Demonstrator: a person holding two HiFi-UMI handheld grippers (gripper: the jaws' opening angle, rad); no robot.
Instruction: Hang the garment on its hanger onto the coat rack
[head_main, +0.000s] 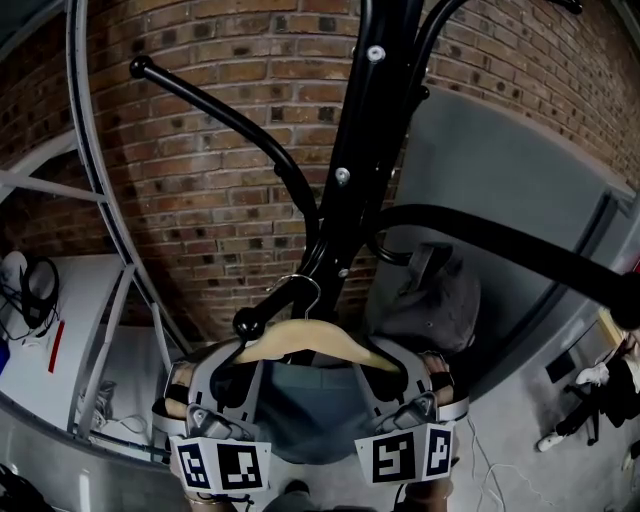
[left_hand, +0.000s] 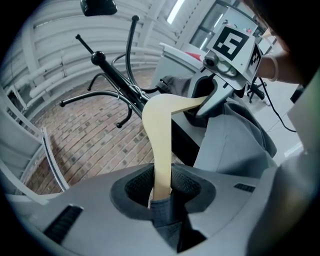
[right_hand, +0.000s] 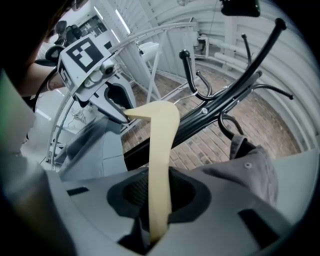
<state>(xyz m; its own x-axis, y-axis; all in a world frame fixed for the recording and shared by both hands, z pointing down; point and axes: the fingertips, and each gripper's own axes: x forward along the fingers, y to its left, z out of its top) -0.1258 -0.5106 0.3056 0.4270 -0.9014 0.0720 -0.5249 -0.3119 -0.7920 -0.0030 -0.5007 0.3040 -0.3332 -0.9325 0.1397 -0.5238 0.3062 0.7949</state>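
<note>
A pale wooden hanger (head_main: 315, 343) with a metal hook (head_main: 300, 289) carries a grey-blue garment (head_main: 315, 405). Its hook sits against a short black arm (head_main: 285, 290) of the coat rack (head_main: 345, 170), just above that arm's knob (head_main: 247, 322); I cannot tell if it rests on it. My left gripper (head_main: 232, 385) is shut on the hanger's left end, the wood and cloth pinched between the jaws (left_hand: 161, 187). My right gripper (head_main: 395, 385) is shut on the right end of the hanger (right_hand: 159, 192). Each gripper view shows the other gripper across the hanger (left_hand: 225, 65) (right_hand: 95, 65).
A grey cloth item (head_main: 430, 300) hangs on the rack's right side, near a thick black arm (head_main: 500, 245). A brick wall (head_main: 220, 190) is behind. A white curved rail (head_main: 95, 170) and a white table (head_main: 60, 330) with cables stand at left, a grey panel (head_main: 510, 180) at right.
</note>
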